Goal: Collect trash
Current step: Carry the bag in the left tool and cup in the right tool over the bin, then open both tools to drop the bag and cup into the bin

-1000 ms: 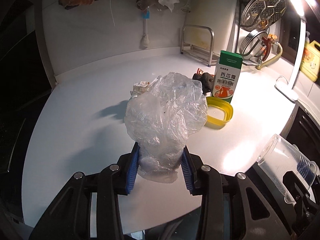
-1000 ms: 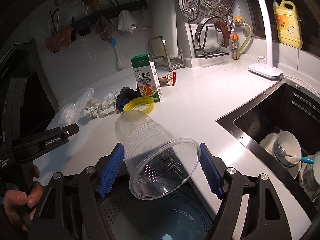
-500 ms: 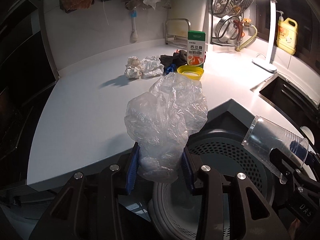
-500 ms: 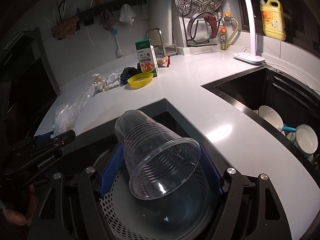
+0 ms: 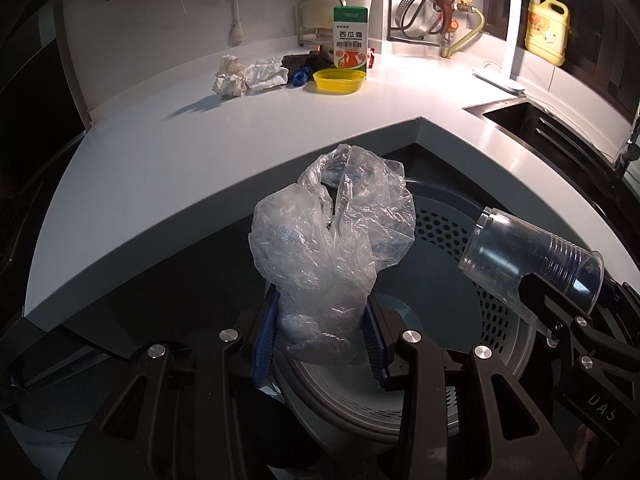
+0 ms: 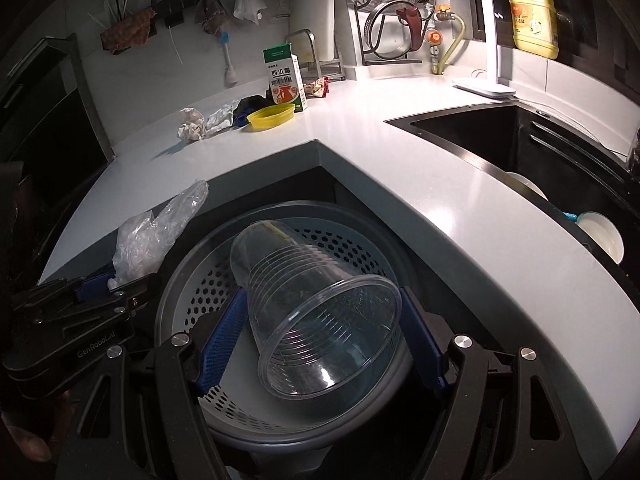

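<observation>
My left gripper [image 5: 320,340] is shut on a crumpled clear plastic bag [image 5: 336,240] and holds it above the near left rim of a grey perforated bin [image 5: 460,240]. The bag also shows in the right wrist view [image 6: 156,232]. My right gripper [image 6: 320,344] is shut on a clear plastic cup [image 6: 316,304], tilted with its mouth toward the camera, over the bin [image 6: 192,292]. The cup also shows at the right of the left wrist view [image 5: 528,260].
The bin sits below the corner of a white counter [image 5: 200,136]. On the counter lie crumpled paper [image 5: 230,80], a white wrapper [image 5: 266,74], a yellow lid [image 5: 339,80], a green and white carton [image 5: 350,42] and dark scraps [image 5: 308,62]. A black sink [image 6: 540,152] with dishes is at the right.
Both grippers have drawn back from the counter and lowered over the bin, still holding the bag and the cup. The counter items now look farther away.
</observation>
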`<state>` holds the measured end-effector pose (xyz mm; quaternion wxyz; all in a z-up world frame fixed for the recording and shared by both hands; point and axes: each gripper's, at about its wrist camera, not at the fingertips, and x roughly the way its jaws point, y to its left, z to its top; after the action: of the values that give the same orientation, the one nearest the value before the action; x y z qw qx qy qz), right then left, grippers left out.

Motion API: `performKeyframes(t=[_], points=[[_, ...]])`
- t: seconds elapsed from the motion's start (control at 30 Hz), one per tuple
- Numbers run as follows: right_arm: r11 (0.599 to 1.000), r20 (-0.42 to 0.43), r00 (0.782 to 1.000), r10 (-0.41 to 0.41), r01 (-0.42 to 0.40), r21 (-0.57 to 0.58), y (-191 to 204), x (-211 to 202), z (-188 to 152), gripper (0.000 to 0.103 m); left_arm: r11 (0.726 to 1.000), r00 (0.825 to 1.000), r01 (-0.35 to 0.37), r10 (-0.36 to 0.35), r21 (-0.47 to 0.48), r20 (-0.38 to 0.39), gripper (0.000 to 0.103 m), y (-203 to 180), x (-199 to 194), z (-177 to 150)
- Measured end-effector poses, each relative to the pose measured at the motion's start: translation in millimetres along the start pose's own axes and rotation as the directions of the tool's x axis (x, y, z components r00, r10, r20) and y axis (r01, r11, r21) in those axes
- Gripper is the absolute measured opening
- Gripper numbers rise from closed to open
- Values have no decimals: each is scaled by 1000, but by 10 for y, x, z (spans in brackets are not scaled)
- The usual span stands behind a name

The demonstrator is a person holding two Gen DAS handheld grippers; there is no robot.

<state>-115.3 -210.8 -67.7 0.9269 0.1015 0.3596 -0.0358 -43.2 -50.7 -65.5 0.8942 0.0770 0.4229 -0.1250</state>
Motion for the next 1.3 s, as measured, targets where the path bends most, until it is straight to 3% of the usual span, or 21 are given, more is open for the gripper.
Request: performKeyframes(t=[0.3, 0.8, 0.97, 1.3], points=[[1000, -58, 998, -21, 22, 7, -43, 163, -78, 73, 1000, 998, 14, -13, 17, -58, 38, -21, 145, -94], [1000, -82, 996, -25, 26, 0, -38, 276, -104, 74, 999, 997, 34, -34, 4, -74, 44, -6, 181, -109], [1000, -87, 996, -24, 25, 9, -50, 276, -106, 76, 1000, 997, 26, -26, -2, -69, 59, 9, 177, -114], [1000, -86, 996, -15, 17, 16, -39, 270, -118, 77, 1000, 997, 26, -26, -3, -72, 65, 10, 178, -124]])
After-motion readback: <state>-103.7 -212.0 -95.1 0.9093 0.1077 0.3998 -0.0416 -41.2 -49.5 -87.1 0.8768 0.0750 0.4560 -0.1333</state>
